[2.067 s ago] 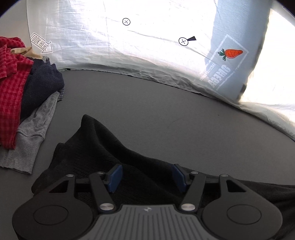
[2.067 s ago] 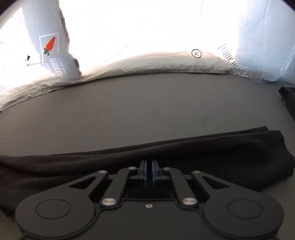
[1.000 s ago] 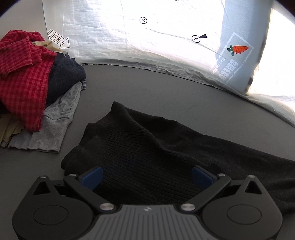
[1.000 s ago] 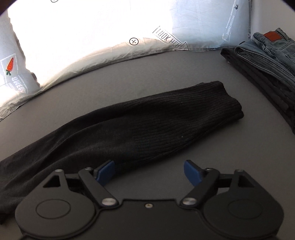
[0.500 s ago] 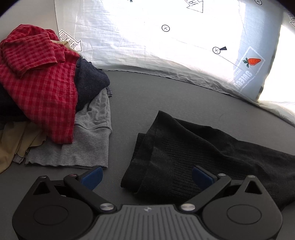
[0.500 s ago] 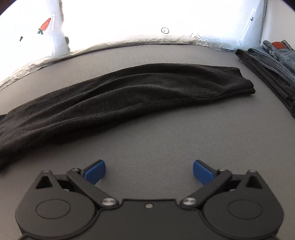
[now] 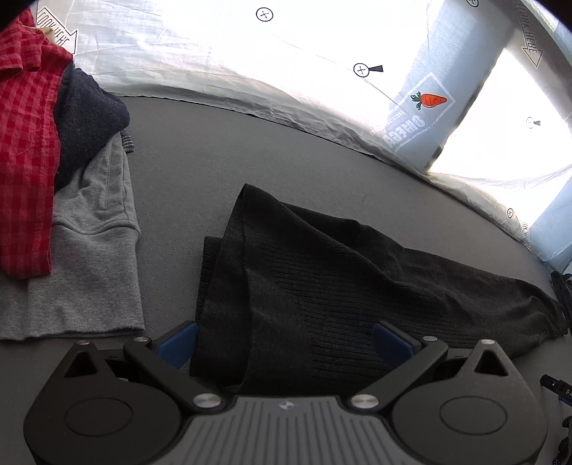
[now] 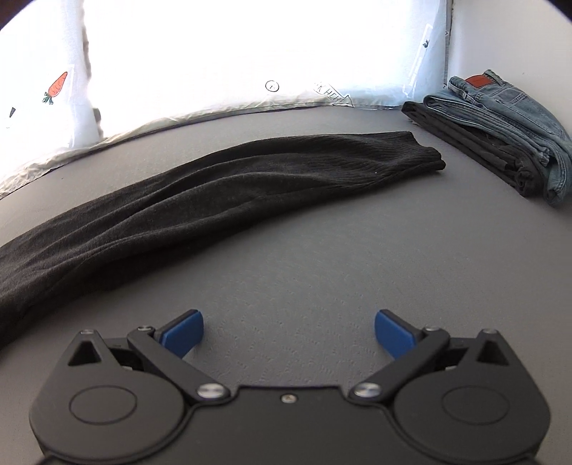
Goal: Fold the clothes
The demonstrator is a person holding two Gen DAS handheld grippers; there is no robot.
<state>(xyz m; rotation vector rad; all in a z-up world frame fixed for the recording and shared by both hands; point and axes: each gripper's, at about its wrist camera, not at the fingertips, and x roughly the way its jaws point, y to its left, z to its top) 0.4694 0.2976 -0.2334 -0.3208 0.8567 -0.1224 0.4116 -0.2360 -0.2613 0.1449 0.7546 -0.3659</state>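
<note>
Black knit garment [image 7: 321, 282] lies folded lengthwise on the grey tabletop [image 8: 321, 257]. My left gripper [image 7: 284, 341] stands spread over its near end, unclamped. My right gripper [image 8: 289, 331], jaws just opened, holds nothing, near its long edge.

grey table [image 8: 321, 272], black garment [image 8: 214, 186], clothes piles [image 7: 71, 214]

Work surface: grey matte table [image 8: 321, 257], faint texture, evenly lit. Backdrop: white crinkled sheet [image 7: 214, 53] along the far edge, strongly backlit and overexposed in places. Printed on it: crosshair circles [image 7: 264, 14], arrow labels [image 7: 59, 32], an orange carrot logo [image 7: 430, 100] on a pale blue panel [image 7: 439, 107].
</note>
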